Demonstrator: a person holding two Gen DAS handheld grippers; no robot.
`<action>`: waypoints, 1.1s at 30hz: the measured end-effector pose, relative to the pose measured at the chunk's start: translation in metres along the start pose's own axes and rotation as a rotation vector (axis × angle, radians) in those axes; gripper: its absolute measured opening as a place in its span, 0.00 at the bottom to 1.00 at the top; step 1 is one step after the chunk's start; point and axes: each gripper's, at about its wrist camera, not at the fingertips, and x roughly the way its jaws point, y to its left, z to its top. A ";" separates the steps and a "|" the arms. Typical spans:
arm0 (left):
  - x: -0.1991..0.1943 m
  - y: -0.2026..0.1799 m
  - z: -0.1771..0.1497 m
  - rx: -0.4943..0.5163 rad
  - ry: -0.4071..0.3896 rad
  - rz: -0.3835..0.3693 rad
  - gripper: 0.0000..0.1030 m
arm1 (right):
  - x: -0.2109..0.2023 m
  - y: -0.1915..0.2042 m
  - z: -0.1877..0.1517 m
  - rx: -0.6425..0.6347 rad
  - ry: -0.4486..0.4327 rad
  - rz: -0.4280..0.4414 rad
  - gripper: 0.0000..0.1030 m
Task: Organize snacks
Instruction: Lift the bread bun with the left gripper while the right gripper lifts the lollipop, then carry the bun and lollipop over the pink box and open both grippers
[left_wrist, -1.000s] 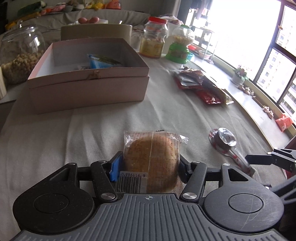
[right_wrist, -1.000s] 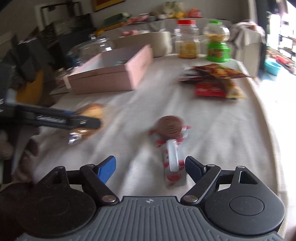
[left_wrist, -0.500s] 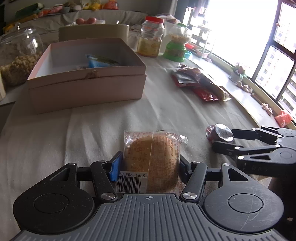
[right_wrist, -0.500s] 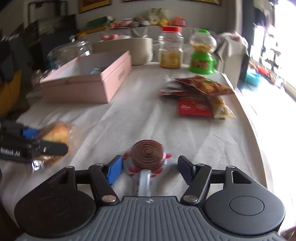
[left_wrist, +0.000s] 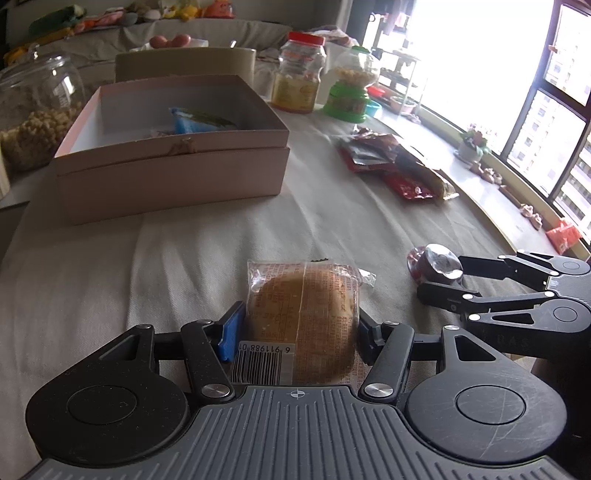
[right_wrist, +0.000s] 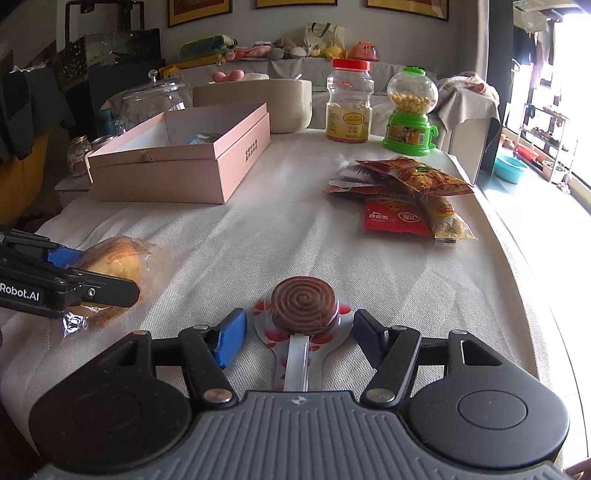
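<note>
Only the right view shows the right hand-held gripper (right_wrist: 297, 334) parted around the lollipop (right_wrist: 303, 308).

Strong daylight is admitted through tall dark-framed windows (left_wrist: 554, 122) at the right of the frame. A grey sofa (right_wrist: 406, 74), lined with soft toys (right_wrist: 295, 48), is seen along the back. Framed pictures (right_wrist: 199, 11) are hung on the pale wall (right_wrist: 280, 22) at the top. A dark cabinet (right_wrist: 110, 59) is placed upper left.

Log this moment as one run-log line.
left hand-held gripper: shut on wrapped bun | right hand-held gripper: open around swirl lollipop, not pressing | pink box: open
</note>
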 end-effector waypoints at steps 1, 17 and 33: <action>0.000 0.001 0.000 -0.006 0.002 -0.002 0.62 | 0.000 0.000 0.001 -0.002 0.003 0.000 0.60; -0.083 0.016 0.020 0.005 -0.160 -0.073 0.60 | -0.063 0.003 0.059 -0.057 -0.098 0.142 0.18; -0.052 0.059 0.059 -0.119 -0.124 -0.015 0.60 | -0.037 0.018 0.097 -0.143 -0.028 0.115 0.43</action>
